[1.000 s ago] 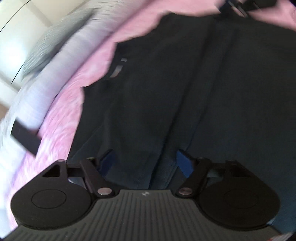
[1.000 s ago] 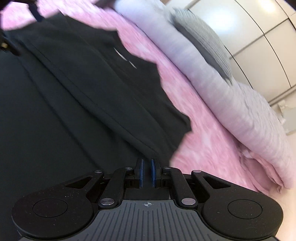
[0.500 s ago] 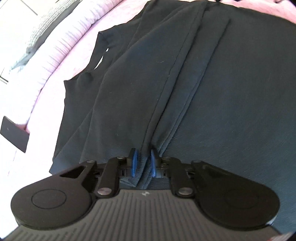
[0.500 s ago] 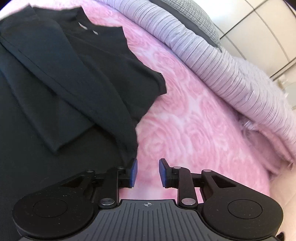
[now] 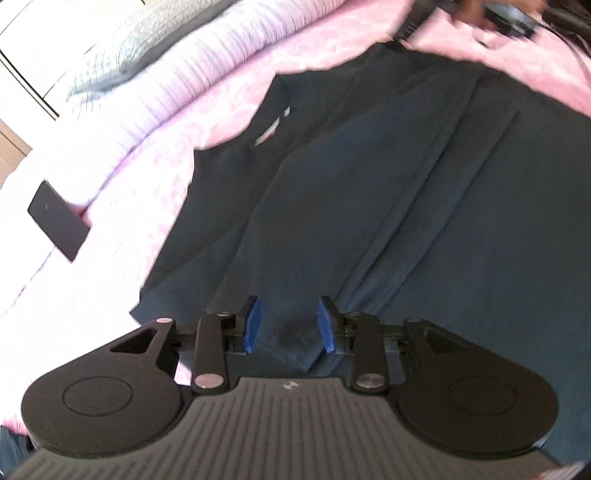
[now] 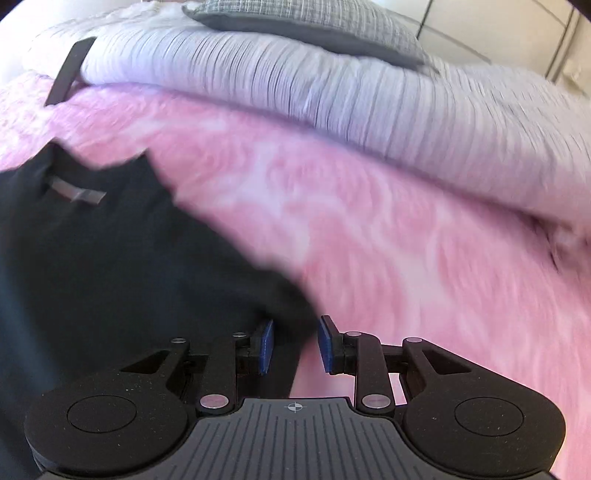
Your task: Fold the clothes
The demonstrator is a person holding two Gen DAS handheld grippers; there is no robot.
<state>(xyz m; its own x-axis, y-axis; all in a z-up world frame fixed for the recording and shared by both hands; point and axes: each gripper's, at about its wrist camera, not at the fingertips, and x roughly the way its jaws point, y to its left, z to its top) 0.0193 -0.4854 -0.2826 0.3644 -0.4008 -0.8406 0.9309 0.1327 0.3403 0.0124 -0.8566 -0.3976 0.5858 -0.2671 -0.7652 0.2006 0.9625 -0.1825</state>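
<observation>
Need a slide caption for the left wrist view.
Left gripper, jaws opening around a fold of the dark garment on the pink bedspread.

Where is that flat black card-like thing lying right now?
In the left wrist view the black card lies at the far left on the pale bedding, apart from the dark garment.

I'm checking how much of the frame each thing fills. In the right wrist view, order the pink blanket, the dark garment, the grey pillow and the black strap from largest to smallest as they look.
1. Pink blanket
2. Dark garment, though it lies nearest the camera, so its look is inflated
3. Grey pillow, partly cut off by the frame
4. Black strap
</observation>
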